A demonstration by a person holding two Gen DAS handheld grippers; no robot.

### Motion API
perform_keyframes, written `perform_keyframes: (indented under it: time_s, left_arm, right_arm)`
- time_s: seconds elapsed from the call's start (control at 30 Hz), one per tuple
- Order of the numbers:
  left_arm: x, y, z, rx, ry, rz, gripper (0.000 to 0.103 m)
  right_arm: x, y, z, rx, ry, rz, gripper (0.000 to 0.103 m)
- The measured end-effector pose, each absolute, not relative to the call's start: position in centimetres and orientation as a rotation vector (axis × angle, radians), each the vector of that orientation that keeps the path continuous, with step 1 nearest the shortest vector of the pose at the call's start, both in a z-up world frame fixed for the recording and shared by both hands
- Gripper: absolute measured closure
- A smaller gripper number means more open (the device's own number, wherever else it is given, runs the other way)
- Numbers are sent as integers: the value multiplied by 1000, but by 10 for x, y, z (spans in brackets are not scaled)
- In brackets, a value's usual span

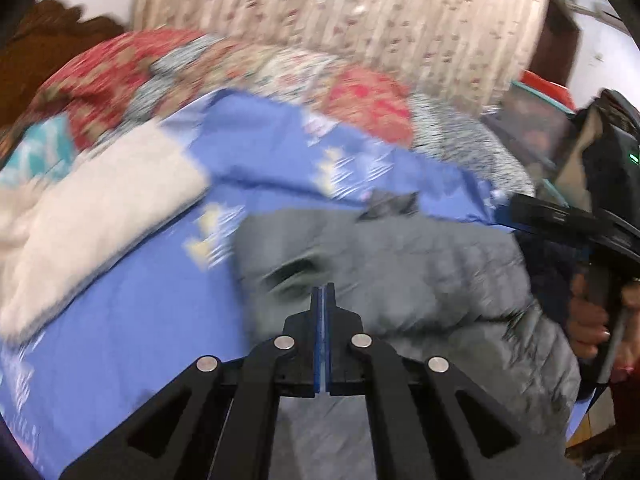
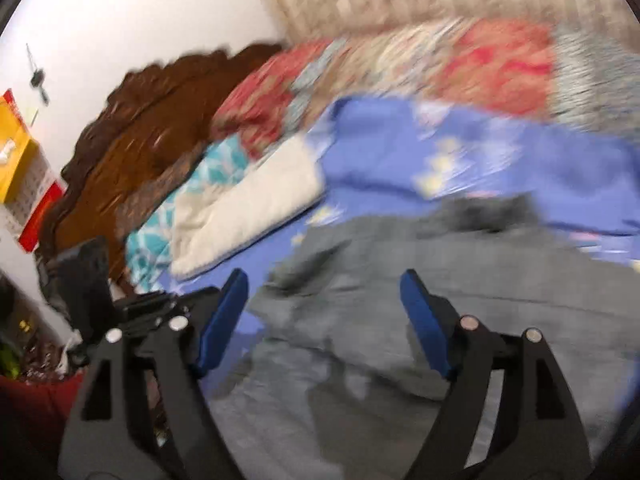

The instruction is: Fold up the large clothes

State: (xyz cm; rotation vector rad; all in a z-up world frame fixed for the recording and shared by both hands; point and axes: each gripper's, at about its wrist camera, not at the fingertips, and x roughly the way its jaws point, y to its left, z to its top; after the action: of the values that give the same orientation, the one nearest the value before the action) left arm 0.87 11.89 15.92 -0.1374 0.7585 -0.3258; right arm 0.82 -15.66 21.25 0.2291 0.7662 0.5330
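A grey quilted jacket (image 1: pixel 420 272) lies spread on a blue patterned bedsheet (image 1: pixel 132 320). My left gripper (image 1: pixel 324 294) is shut, its blue pads pressed together with nothing visible between them, just above the jacket. The jacket shows in the right wrist view (image 2: pixel 400 320) too, blurred by motion. My right gripper (image 2: pixel 326 292) is open, its blue pads wide apart above the jacket. The right gripper also shows at the right edge of the left wrist view (image 1: pixel 540 210), held in a hand.
A cream folded blanket (image 2: pixel 256 208) and a teal patterned cloth (image 2: pixel 192 200) lie at the left of the bed. Red floral bedding (image 2: pixel 440 64) is piled along the curtain. A brown wooden headboard (image 2: pixel 132 132) stands at the left.
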Motion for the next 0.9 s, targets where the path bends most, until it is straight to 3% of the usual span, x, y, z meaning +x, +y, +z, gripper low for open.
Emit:
perform_keyframes:
  time_s: [0.07, 0.1, 0.23, 0.3, 0.4, 0.47, 0.6, 0.73, 0.83, 0.9]
  left_arm:
    - [22, 87, 159, -128, 759, -388, 79]
    - [24, 76, 156, -113, 761, -403, 79]
    - [69, 36, 121, -13, 837, -353, 79]
    - [106, 39, 92, 32, 916, -230, 79]
    - [144, 58, 43, -19, 1094, -218, 78]
    - [148, 62, 28, -52, 1102, -252, 77]
    - [136, 38, 32, 119, 1053, -193, 77]
    - [101, 47, 76, 132, 1012, -235, 77]
    - [41, 88, 118, 83, 924, -299, 77]
    - [-5, 122, 134, 31, 899, -335, 77]
  right_arm:
    - [0, -198, 212, 185, 759, 394, 29]
    - [0, -211, 207, 167, 777, 348, 36]
    - [30, -263, 139, 198, 925, 162, 46]
    - [47, -285, 101, 235, 997, 80, 47]
    - [55, -319, 48, 312, 1087, 24, 57]
    - [57, -320, 33, 312, 1073, 18, 58]
    - [57, -303, 42, 181, 1063, -28, 57]
    - [19, -305, 86, 155, 989, 30, 55]
    - [-49, -312, 126, 193, 878, 97, 41]
    - [-108, -313, 144, 223, 826, 140, 39]
